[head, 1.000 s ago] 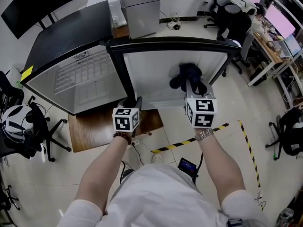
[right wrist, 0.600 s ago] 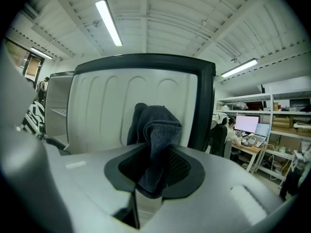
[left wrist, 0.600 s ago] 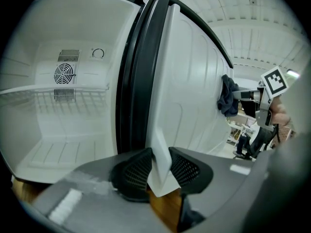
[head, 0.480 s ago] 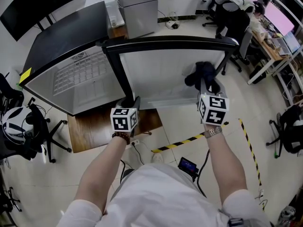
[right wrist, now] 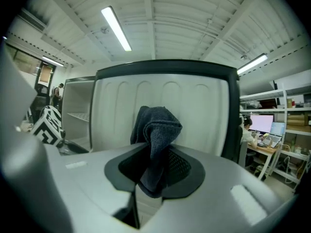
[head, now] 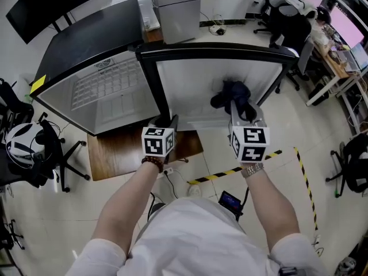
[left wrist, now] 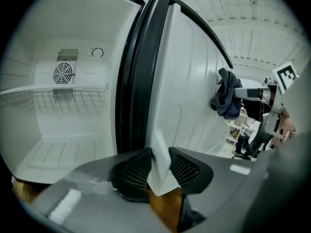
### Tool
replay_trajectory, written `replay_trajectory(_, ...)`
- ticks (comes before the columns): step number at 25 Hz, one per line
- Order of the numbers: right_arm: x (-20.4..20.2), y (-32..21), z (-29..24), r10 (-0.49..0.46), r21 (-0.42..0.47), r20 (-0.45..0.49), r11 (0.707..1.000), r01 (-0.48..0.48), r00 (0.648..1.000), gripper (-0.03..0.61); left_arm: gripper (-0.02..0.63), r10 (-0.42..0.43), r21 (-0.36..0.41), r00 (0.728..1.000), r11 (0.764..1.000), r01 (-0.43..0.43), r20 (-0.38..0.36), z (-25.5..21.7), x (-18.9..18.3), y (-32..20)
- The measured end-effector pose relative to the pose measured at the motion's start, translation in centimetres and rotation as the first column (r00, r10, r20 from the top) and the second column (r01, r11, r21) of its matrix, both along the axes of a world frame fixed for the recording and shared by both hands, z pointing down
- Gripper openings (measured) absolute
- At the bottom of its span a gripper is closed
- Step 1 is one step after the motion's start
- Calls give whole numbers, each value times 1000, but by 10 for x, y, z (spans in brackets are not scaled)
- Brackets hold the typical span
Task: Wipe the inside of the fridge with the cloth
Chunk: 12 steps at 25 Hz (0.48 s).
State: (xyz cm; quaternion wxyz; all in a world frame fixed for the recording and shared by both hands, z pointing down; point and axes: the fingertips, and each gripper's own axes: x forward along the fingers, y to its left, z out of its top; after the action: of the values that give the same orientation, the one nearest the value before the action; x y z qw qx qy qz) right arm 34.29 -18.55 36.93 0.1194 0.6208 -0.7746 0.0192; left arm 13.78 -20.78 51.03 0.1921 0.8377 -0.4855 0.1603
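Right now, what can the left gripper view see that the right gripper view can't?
Only the left gripper view shows the round fan grille inside the fridge, and the left hand-held gripper clamped on the edge of the door. Only the right gripper view shows the right hand-held gripper up close, its jaws shut on the dark cloth, plus a lit computer screen far off. Both show the door's white inner side with the cloth held up to it.

Looked like an office-cum-lab: desk with lit monitor and office chairs beyond the right gripper, hazard tape (yellow-black) on the floor beneath it.
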Motion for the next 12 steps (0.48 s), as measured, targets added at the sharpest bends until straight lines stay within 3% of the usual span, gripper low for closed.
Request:
replay_trajectory(7,-117,11,28,-233,-55,-19,971,232,972,84,123,39,13,999,999,-40,13,-1,-9,18)
replay_trajectory(12,-167,4,43,-313,-89,-29,947,309,949,84,134,39,10,999,999,-39,15,1,-25,36)
